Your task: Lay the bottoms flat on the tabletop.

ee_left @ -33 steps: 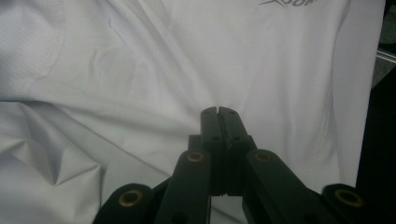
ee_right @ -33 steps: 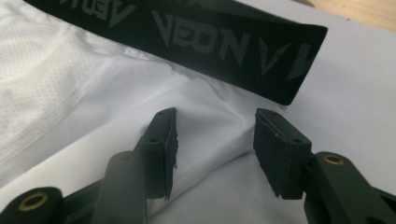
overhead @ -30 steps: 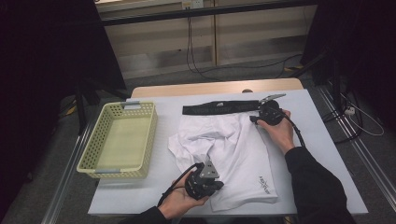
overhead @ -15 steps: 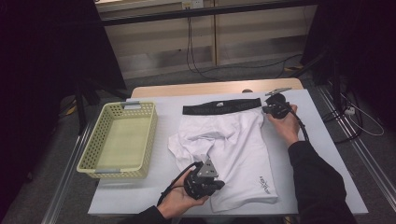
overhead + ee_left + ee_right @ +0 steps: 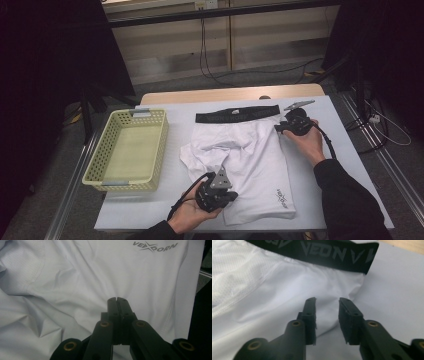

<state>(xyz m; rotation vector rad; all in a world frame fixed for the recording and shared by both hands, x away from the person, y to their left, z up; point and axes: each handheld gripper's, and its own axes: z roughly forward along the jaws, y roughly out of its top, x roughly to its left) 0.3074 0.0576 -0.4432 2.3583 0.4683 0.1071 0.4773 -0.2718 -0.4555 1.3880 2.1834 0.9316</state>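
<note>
White shorts (image 5: 250, 150) with a black waistband (image 5: 237, 115) lie flat on the white-covered table (image 5: 340, 140). My left gripper (image 5: 232, 195) rests at the near left hem; in the left gripper view its jaws (image 5: 116, 299) are shut over the white cloth (image 5: 75, 277), and I see no cloth between them. A grey logo (image 5: 155, 246) is printed beyond them. My right gripper (image 5: 277, 128) is at the shorts' right edge, just below the waistband's end. It stands open (image 5: 327, 300), with the cloth's side edge (image 5: 352, 292) beyond its tips and the waistband (image 5: 324, 252) farther off.
A pale yellow basket (image 5: 162, 145) with nothing in it stands on the table's left side. The wooden table edge (image 5: 230, 94) runs along the far side. Metal rails and cables lie on the floor to the right (image 5: 375, 120).
My right gripper went out to the waistband's right end and came back slightly toward me; the waistband now lies straighter and reaches farther right. The left gripper has stayed put.
</note>
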